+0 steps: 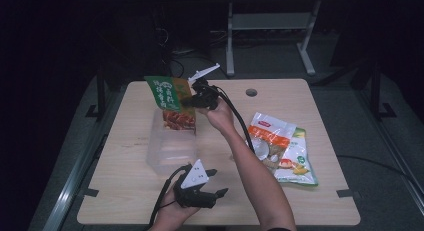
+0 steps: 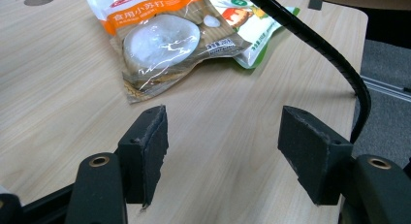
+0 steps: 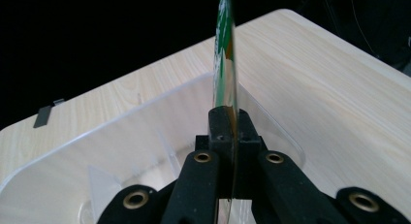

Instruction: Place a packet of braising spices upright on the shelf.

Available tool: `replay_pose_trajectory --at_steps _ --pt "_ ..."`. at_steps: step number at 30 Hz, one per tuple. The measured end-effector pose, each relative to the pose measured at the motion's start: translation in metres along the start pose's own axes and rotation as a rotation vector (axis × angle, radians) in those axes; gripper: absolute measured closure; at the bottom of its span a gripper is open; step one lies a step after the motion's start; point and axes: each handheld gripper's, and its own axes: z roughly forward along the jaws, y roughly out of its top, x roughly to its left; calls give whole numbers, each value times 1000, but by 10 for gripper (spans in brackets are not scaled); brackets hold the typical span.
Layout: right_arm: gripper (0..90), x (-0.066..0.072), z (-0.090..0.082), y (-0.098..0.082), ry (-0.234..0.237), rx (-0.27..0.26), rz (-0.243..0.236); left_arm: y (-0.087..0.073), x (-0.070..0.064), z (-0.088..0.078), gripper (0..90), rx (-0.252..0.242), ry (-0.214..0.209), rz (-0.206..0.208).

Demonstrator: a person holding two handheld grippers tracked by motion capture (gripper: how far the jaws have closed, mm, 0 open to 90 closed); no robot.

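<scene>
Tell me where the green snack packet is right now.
The green snack packet hangs pinched in the right gripper, left of centre in the high view, over the clear plastic bin.

Right gripper (image 1: 192, 102) at the end of an outstretched forearm, jaws pinched tight together; left gripper (image 1: 212, 183) low and near, jaws spread wide apart

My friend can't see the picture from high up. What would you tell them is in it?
The right gripper, shut on a green snack bag, holds it upright over a clear plastic bin on a wooden table. The left gripper rests open near the front edge, and two more bags lie at the right.
</scene>
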Motion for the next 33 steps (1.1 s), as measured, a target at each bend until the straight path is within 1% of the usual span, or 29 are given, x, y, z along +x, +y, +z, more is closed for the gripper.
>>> replay_pose_trajectory --at_steps 4,5,7,9,11,14,15,17,18,19,21,23,24,26,29,30,33 --pt "898 4 5 2 6 2 -35 0 0 0 343 1 -1 1" --pt "898 3 6 1 12 0 -27 0 0 0 343 1 -2 2" --pt "898 -1 8 -1 25 -6 -14 0 -1 1 343 2 -4 4" --pt "897 -6 9 -4 21 -10 8 0 -1 1 343 3 -6 5" --pt "897 -9 8 -4 11 -8 11 0 -1 1 343 3 -6 5" --pt "881 -9 8 -3 -3 -4 8 1 0 1 342 3 -7 6" --pt "835 -9 7 -3 -4 -2 12 1 0 1 340 4 -7 6" --pt "671 -9 5 -3 -15 1 22 0 -1 1 339 2 -7 4" --pt "651 -10 3 -3 -26 7 31 1 0 1 335 3 -5 5" --pt "631 -10 -1 -3 -26 12 32 1 0 1 331 5 -5 3" --pt "569 -11 -9 -4 -29 11 44 1 0 1 330 5 -5 2" --pt "538 -10 -18 -6 -32 8 48 2 0 2 326 4 -4 3" --pt "527 -9 -22 -7 -40 11 35 2 0 3 325 4 -4 3" --pt "515 -7 -30 -10 -44 10 32 3 0 4 324 3 -5 6" --pt "488 -8 -40 -15 -59 20 38 4 0 4 323 8 -5 8" --pt "481 -9 -45 -18 -56 16 49 5 0 5 322 9 -6 9" --pt "468 -10 -56 -24 -57 17 59 6 0 6 319 6 -8 0"
